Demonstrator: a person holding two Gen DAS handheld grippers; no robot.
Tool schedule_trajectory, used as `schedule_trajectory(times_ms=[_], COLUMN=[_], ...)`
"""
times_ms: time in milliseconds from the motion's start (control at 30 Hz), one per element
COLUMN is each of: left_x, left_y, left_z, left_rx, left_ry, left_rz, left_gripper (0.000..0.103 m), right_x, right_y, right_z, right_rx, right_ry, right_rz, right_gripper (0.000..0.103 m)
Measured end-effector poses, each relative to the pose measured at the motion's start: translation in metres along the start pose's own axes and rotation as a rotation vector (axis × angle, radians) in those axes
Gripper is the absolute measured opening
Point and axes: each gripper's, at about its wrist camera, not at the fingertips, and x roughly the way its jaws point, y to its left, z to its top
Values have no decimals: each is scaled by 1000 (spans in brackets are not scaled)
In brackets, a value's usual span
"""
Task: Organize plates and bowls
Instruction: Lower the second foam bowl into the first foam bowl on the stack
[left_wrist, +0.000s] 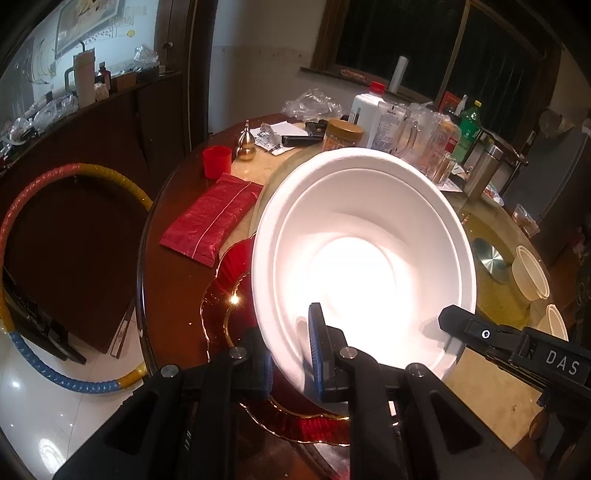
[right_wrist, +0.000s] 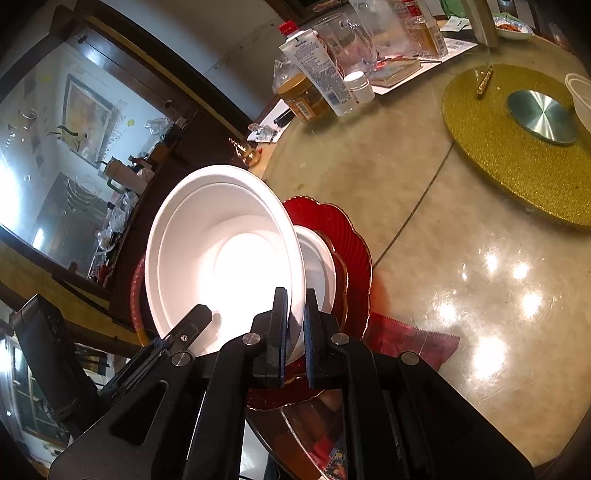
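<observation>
A large white bowl (left_wrist: 365, 236) is held tilted above red scalloped plates (left_wrist: 229, 302) at the table's near edge. My left gripper (left_wrist: 291, 354) is shut on the bowl's near rim, one pad inside and one outside. My right gripper (right_wrist: 295, 328) is shut on the opposite part of the same white bowl (right_wrist: 221, 251); its finger shows in the left wrist view (left_wrist: 480, 332). In the right wrist view, a second white bowl (right_wrist: 317, 266) sits on the red plates (right_wrist: 351, 240) just behind the held bowl.
A red pouch (left_wrist: 214, 218) and a red cup (left_wrist: 217, 161) lie left of the plates. Bottles, jars and glasses (left_wrist: 399, 125) crowd the table's far side. Two small cream bowls (left_wrist: 532, 273) stand at the right by the gold turntable (right_wrist: 517, 144).
</observation>
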Motion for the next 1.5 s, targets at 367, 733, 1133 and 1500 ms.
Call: schedule_trajectory(times_ms=[367,733,1133,1500], left_x=[5,6,6,3], left_y=[4,6,10,13], left_z=[-4,-5,-6,-5], left_rx=[-5,-6,-12,-26], left_ry=[39,45,44,35], left_rz=[12,33,40,43], left_gripper=[15,15,16,16], right_x=[8,16,21,21], right_y=[-5,-9,-8,-9], right_z=[-1,-2,-2,-1], right_rx=[10,18,14,28], right_ry=[33,62,82,89], right_rz=[18,34,36,53], right_gripper=[7,8,9,10])
